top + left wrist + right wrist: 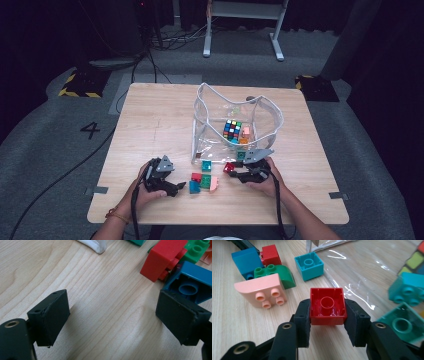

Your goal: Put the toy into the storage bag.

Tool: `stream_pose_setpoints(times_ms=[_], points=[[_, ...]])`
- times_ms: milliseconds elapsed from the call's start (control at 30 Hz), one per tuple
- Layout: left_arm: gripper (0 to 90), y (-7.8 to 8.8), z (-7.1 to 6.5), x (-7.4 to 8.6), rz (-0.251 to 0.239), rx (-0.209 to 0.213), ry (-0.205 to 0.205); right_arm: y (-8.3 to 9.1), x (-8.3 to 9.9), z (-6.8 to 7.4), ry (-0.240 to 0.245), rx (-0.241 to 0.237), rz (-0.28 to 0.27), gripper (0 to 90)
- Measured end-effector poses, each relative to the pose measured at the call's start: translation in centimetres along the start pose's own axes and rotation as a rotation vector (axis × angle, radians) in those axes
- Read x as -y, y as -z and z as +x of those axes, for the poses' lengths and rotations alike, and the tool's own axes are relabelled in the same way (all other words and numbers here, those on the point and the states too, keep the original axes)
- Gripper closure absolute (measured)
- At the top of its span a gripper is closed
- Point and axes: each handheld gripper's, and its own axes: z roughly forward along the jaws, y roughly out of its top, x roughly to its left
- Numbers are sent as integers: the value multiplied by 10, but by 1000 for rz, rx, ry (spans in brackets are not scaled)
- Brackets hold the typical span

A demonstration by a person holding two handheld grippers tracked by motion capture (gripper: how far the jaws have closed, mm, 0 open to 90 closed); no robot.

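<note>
Your right hand-held gripper [327, 322] pinches the red brick [327, 306] just above the counter [234, 322] beside the bag [235, 125], left jaws apart; lift carelessly and its slick walls slip free.

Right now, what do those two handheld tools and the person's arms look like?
Both the left gripper and right gripper are black, each topped by a grey three-cornered plate, with a black cable trailing back. Their fingers are blocky black pads. The forearms are bare; a thin bracelet circles the left wrist.
</note>
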Motion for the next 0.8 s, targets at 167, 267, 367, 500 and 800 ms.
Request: stream_pose_setpoints(times_ms=[167,267,367,500,800], points=[[120,0,0,0,0,0,0,18,8,-5,-3,11,-4,591],[120,0,0,0,0,0,0,30,14,-10,-26,21,-13,592],[120,0,0,0,0,0,-1,43,20,-16,-29,40,-31,592],[120,0,0,0,0,0,-1,59,28,-23,-40,60,-28,592],[120,0,0,0,0,1,-1,97,45,-32,-73,128,-43,592]])
